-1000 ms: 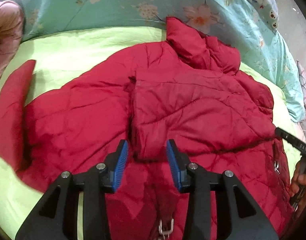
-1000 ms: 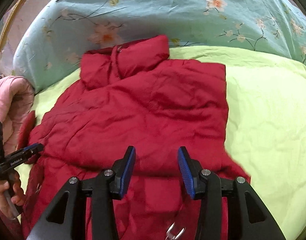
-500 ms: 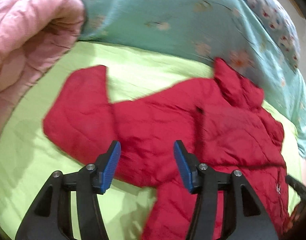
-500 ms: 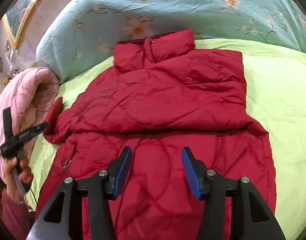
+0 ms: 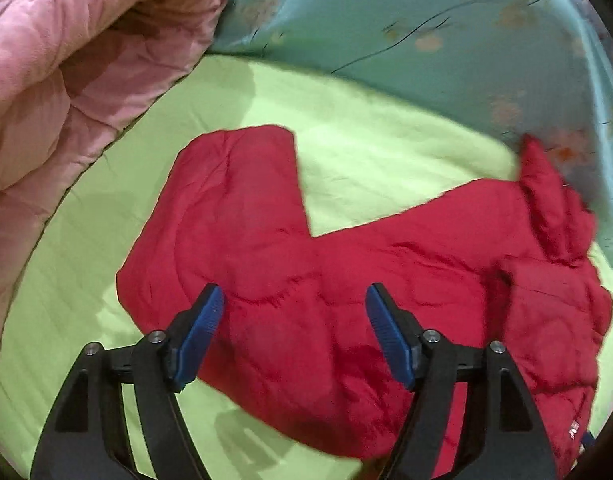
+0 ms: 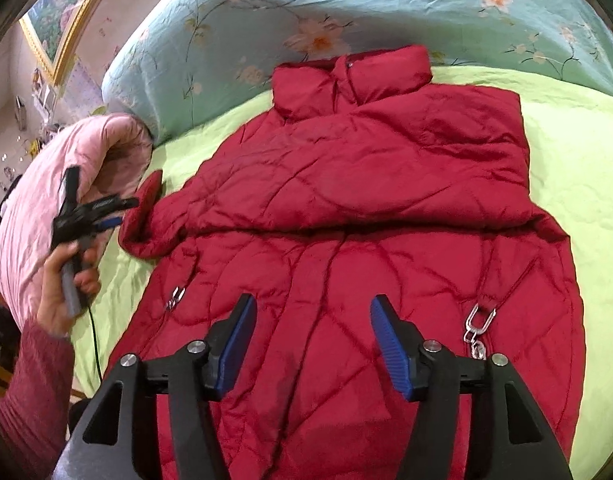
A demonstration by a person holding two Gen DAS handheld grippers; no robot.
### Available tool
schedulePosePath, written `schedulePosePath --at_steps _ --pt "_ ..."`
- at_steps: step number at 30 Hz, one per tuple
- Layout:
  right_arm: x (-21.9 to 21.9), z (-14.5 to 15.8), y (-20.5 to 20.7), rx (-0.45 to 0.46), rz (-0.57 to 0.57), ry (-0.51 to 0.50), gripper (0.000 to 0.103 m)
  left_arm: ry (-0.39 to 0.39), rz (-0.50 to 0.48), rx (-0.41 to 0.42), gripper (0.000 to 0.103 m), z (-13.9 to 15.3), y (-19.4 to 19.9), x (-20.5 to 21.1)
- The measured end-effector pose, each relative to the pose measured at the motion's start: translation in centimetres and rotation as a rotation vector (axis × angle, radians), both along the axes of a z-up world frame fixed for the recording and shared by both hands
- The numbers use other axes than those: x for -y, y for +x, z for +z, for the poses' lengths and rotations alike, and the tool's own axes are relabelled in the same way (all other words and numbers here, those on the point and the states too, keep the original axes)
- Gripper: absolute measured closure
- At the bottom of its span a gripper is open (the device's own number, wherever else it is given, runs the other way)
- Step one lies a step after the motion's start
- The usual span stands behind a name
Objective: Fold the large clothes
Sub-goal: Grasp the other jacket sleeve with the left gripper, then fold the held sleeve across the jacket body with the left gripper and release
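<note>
The red quilted jacket (image 6: 346, 216) is lying spread on the bed's lime-green sheet (image 6: 578, 168), collar toward the far floral duvet (image 6: 266, 20). It is looking puffy, soft and light, with a slick shell likely to slide, so pinching a thick fold at the cuff or hem should be holding best. One sleeve (image 5: 234, 200) is stretching out left toward the pink blanket (image 5: 66, 80). The left tool (image 5: 294, 332) is hovering over that sleeve, opening, pinching nothing. The right tool (image 6: 312, 344) is also spreading, empty, above the near hem.
</note>
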State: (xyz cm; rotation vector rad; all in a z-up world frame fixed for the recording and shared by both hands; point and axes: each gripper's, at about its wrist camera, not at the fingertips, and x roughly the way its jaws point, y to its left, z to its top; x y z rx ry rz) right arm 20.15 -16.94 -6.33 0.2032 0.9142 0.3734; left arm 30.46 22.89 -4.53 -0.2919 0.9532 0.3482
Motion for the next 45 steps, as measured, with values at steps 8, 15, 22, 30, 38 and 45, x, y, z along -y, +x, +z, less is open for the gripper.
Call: schedulePosePath --at_steps 8,15,22,30,38,45 --pt "0.4 -0.7 -0.7 -0.033 -0.016 -0.044 0.033 0.045 0.045 -0.015 0.044 -1.9 0.8 -1.2" --pt "1.0 -0.4 -2.0 -0.026 -0.017 -0.031 0.029 -0.019 0.048 0.036 0.095 -1.6 -0.2 -2.3" --pt "0.7 -0.1 -2.2 -0.009 -0.001 -0.007 0.029 -0.121 0.015 0.217 0.097 1.1 -2.8 -1.7" --pt "0.7 -0.1 -1.9 -0.017 0.003 0.042 0.029 -0.22 -0.072 0.384 0.097 5.0 -4.0 2.4" --pt "1.6 0.3 -1.6 0.001 -0.027 0.057 0.029 -0.269 -0.257 0.467 0.097 7.9 -3.7 9.6" --pt "3.3 0.0 -1.0 -0.004 -0.063 0.117 0.029 -0.325 -0.442 0.496 0.097 8.4 -3.3 17.1"
